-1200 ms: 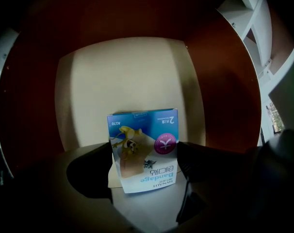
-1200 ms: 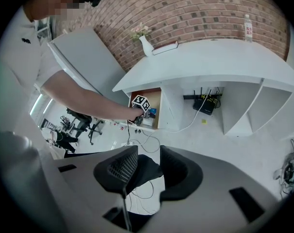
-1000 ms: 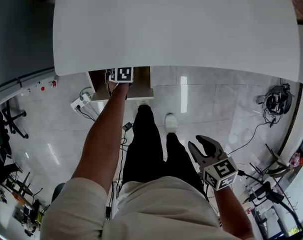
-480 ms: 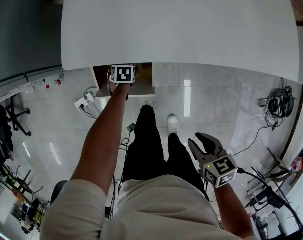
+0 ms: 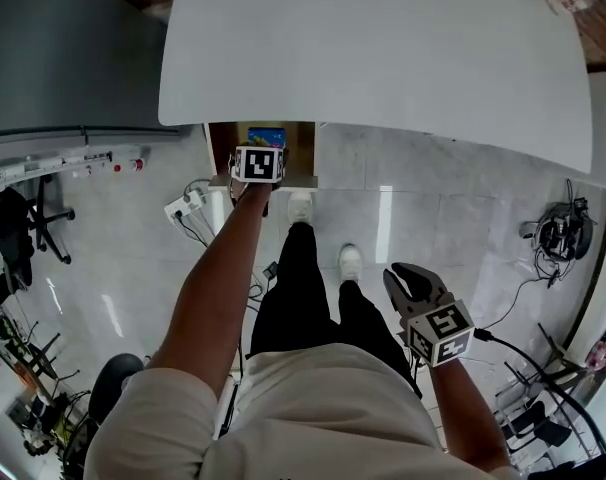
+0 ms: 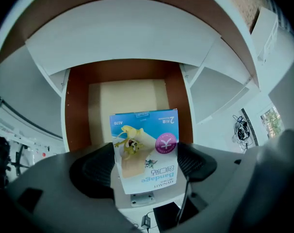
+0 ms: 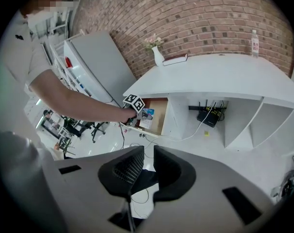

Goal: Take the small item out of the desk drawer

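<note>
One bandage box (image 6: 146,149), small, blue and white: clamped between the pads of the left gripper (image 6: 146,168), held over the pale bottom of one open drawer (image 6: 75,110), between its two brown side walls. One white desk (image 5: 383,48), front edge overhanging the drawer's back. Two grippers in all. Right gripper (image 7: 146,165): empty, well apart to the right over open tiled floor (image 5: 433,218), jaws just closed down to a slim gap.

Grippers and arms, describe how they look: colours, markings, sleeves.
Both the left gripper and right gripper have grey bodies with black, ribbed, rounded jaws. Each carries a white cube printed with black square markers. The person wears a cream short-sleeved top.
</note>
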### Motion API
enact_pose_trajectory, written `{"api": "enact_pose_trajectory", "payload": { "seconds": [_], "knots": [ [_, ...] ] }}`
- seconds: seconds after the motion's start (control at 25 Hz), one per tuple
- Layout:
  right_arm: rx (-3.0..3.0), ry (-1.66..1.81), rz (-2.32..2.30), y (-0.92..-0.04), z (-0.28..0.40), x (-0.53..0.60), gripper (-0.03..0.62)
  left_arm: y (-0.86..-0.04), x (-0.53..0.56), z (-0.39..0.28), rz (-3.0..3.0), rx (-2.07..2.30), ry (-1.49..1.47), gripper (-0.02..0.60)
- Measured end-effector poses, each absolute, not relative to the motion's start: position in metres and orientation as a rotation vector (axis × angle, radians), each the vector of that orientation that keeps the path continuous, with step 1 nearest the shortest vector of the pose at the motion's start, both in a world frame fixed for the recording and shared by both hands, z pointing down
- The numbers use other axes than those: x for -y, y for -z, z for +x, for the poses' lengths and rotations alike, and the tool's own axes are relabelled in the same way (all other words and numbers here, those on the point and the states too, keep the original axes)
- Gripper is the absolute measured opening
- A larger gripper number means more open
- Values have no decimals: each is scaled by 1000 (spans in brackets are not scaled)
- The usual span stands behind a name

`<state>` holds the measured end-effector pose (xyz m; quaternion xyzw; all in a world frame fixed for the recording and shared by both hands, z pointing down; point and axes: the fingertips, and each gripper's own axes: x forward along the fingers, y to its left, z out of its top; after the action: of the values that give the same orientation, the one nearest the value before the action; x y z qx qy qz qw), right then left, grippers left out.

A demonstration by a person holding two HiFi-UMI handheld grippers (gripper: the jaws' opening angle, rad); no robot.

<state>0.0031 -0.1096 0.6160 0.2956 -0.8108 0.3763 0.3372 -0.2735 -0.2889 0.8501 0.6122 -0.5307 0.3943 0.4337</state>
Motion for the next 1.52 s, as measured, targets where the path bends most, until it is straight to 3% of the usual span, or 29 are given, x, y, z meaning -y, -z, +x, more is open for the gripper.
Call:
{"api": "enact_pose_trajectory", "payload": {
  "seconds": [0.36,1.52],
  "knots": [
    [2134,-912,710,-590,23,78,38,-788,240,-254,1542,1354,-948,394],
    [2283,-681,560,-491,78,-6,32,-527,11,-120,1757,1327,-732,394]
  ]
}}
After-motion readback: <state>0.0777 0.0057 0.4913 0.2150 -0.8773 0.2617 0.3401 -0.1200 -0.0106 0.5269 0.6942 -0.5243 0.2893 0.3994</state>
